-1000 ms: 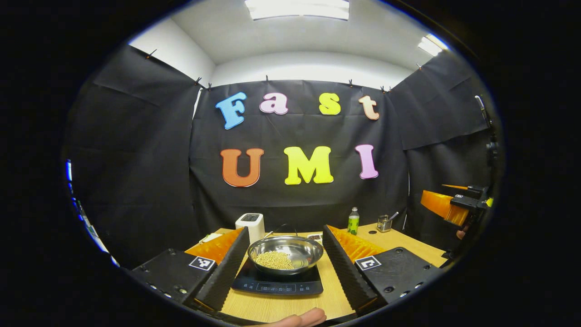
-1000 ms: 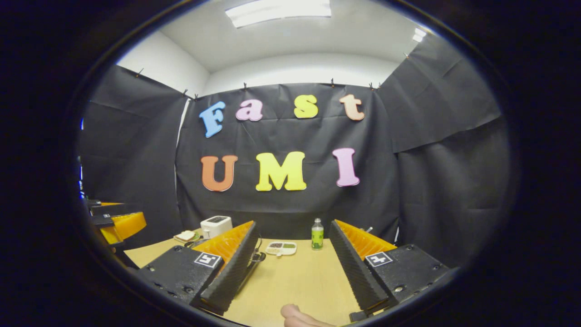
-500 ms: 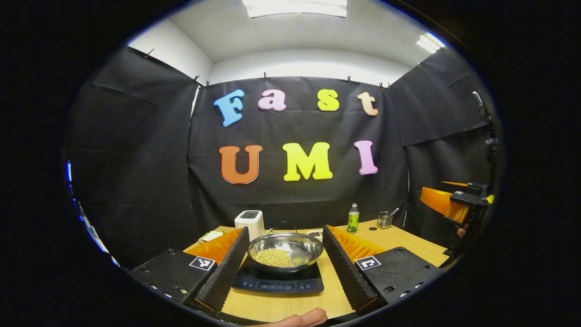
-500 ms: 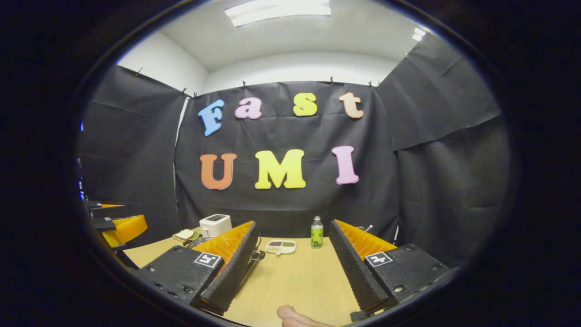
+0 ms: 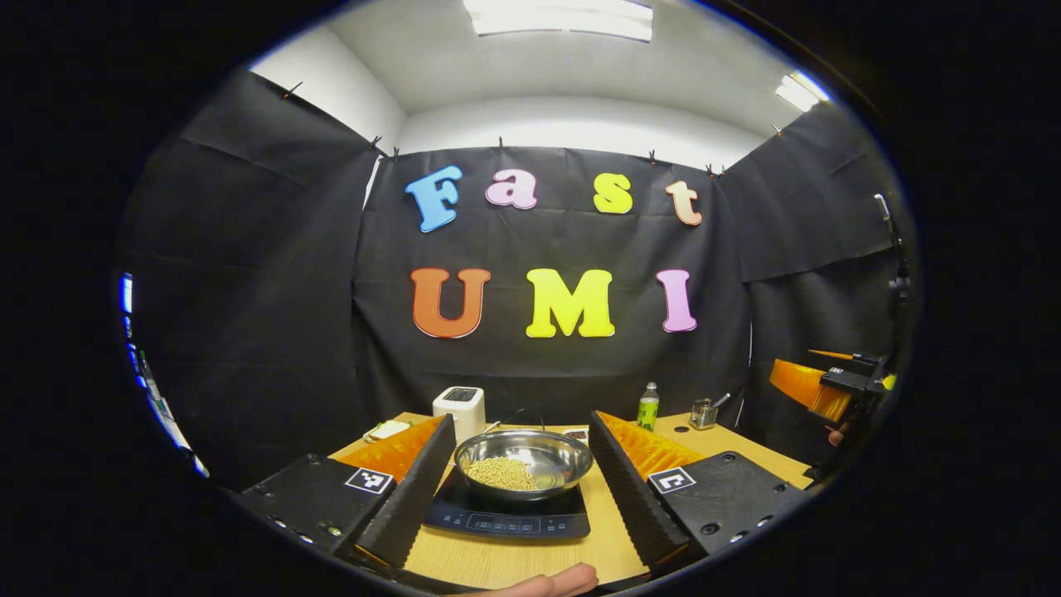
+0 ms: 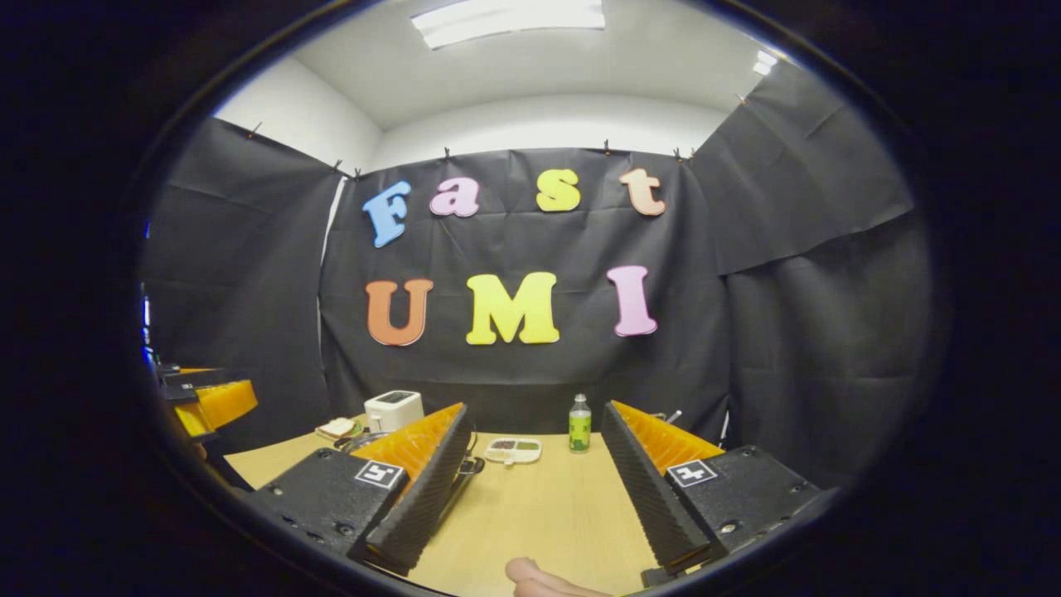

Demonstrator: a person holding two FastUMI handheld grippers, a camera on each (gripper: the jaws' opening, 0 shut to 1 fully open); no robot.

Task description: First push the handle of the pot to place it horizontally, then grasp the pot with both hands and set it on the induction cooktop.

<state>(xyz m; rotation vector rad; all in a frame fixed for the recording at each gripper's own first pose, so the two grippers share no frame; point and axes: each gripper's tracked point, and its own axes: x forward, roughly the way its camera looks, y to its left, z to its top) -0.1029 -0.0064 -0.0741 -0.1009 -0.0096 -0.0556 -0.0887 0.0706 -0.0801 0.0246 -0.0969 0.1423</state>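
Observation:
In the left gripper view, a steel pot (image 5: 524,463) holding pale beans rests on the black induction cooktop (image 5: 507,521). A thin dark handle arcs behind its far rim. My left gripper (image 5: 521,419) is open, with its fingers either side of the pot and apart from it. My right gripper (image 6: 535,408) is open over bare table. The pot's rim (image 6: 361,439) peeks out behind its left finger. Each gripper shows at the edge of the other's view: the right gripper (image 5: 816,385) and the left gripper (image 6: 211,402).
On the wooden table (image 6: 539,506) stand a white toaster (image 5: 458,408), a green bottle (image 5: 647,406), a cup of utensils (image 5: 703,412), a divided snack tray (image 6: 513,450) and a plate with a sandwich (image 6: 338,429). A thumb (image 5: 547,580) shows at the bottom edge.
The left gripper's view has shifted slightly, so the scene sits a little lower and to the right. The pot stays on the cooktop. The right gripper has barely moved.

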